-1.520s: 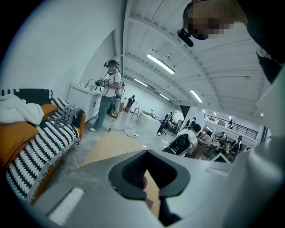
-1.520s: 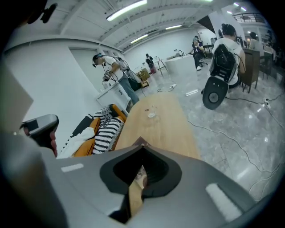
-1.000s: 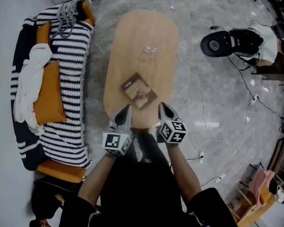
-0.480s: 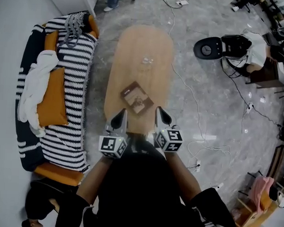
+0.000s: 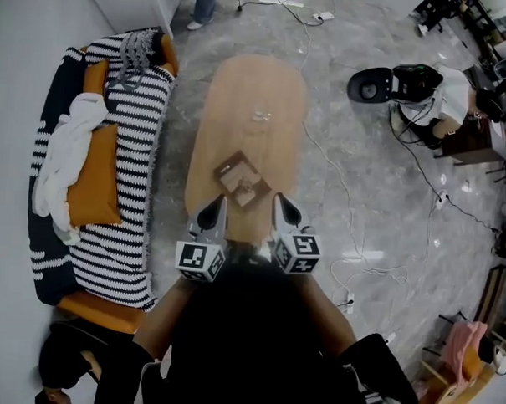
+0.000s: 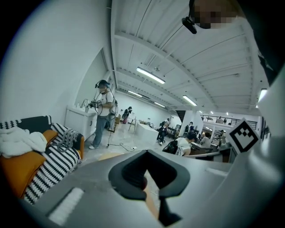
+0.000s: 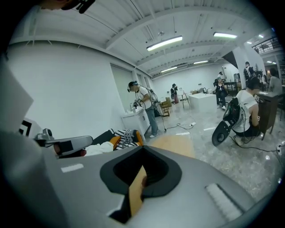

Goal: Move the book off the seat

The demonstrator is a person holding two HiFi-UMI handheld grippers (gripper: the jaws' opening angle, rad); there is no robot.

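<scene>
Book [image 5: 243, 178] on table [image 5: 257, 80], sofa [image 5: 123, 200] left

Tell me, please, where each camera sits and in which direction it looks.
Head view: on the head, looking steeply down at table, book, striped sofa; shows arms, left gripper, right gripper.
Left gripper view: on the left gripper, looking almost level across the room over its shut jaws; right gripper's cube at right.
Right gripper view: on the right gripper, facing likewise; left gripper at left.
Shared: both gripper views show the sofa and a standing person.
</scene>
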